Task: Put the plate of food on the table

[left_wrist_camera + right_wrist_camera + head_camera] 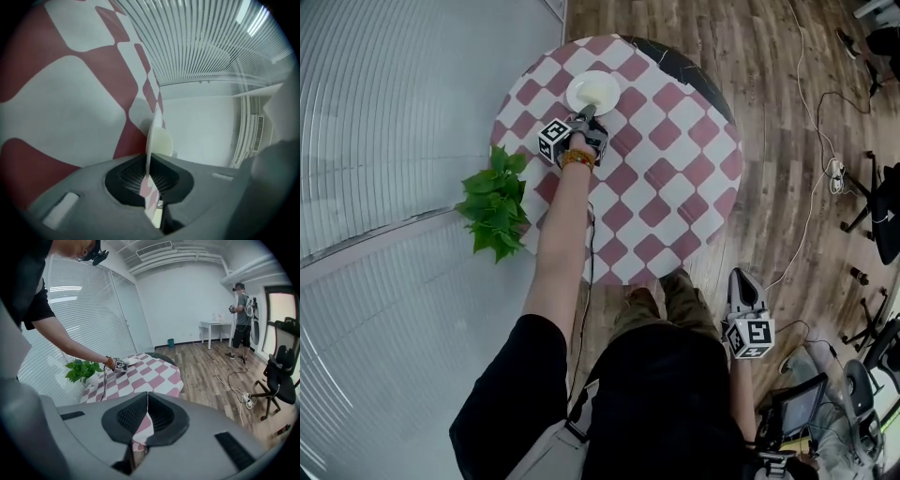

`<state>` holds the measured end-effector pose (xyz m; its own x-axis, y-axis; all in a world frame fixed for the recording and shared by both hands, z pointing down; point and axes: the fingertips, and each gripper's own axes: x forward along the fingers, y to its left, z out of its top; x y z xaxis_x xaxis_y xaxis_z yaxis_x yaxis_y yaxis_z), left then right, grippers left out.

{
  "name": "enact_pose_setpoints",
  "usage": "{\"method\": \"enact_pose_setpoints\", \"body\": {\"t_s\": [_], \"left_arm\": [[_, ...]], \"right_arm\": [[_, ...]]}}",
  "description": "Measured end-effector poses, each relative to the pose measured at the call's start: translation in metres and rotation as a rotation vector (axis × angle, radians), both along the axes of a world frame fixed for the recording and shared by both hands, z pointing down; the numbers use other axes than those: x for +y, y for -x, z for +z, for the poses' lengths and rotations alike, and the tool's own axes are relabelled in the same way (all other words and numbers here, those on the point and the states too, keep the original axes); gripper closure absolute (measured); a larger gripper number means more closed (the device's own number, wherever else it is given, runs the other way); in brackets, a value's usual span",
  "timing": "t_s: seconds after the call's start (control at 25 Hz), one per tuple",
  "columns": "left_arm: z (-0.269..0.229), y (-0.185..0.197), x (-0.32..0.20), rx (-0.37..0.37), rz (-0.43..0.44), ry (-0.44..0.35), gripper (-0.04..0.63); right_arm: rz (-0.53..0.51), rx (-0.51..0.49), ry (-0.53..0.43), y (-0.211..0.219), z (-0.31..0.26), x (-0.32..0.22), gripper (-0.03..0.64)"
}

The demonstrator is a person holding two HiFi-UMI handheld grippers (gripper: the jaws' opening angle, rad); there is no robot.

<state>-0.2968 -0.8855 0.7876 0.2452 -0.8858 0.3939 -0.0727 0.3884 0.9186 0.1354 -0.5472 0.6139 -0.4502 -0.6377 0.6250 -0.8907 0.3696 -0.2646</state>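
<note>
A round table [675, 178] under a pink-and-white checked cloth stands on a wood floor [769, 84]. A slatted wall [394, 112] runs close along its left side. A leafy plant [495, 211] sits at the table's left edge, between cloth and wall.

The plate [592, 91] lies over the far-left part of the table, just inside the rim. The left gripper [587, 116] has its jaws pinched on the plate's near edge. In the left gripper view the plate [152, 133] shows edge-on between the pads of the left gripper [149, 174], with a pale patch on its face (likely the food, though too washed out to tell). Whether it rests on the cloth or sits just above it is not clear.

The right gripper [742, 281] hangs low by the person's right side, well off the table, its jaws pressed together on nothing.

To the right the floor is open but strewn with cables [811, 122]. An office chair [276, 376] stands far right, and another person [241, 315] is beside a small white desk [215, 326] at the far wall.
</note>
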Motion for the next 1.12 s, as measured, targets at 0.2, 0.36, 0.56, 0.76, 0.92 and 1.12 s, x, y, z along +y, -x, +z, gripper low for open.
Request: {"method": "enact_pose_setpoints", "body": {"t_s": [0.2, 0.36, 0.56, 0.76, 0.92, 1.12], "left_arm": [[0.004, -0.001, 0.007, 0.023, -0.004, 0.006, 0.58], [0.002, -0.004, 0.011, 0.046, 0.017, 0.027, 0.578], [-0.001, -0.001, 0.014, 0.011, 0.027, 0.03, 0.578], [-0.002, -0.001, 0.025, -0.009, 0.029, 0.056, 0.571], [-0.001, -0.009, 0.033, 0.001, 0.046, 0.084, 0.561], [0.001, -0.017, 0.041, 0.012, 0.079, 0.099, 0.492]], "right_arm": [[-0.018, -0.009, 0.003, 0.012, 0.003, 0.0, 0.605], [-0.007, -0.029, 0.008, 0.014, 0.002, 0.0, 0.604], [0.016, -0.055, 0.001, 0.014, 0.0, -0.003, 0.606], [-0.004, -0.042, -0.002, 0.02, 0.002, 0.007, 0.606], [0.016, -0.046, -0.005, 0.015, 0.001, 0.013, 0.606], [0.023, -0.048, -0.024, 0.015, -0.001, 0.018, 0.606]]}}
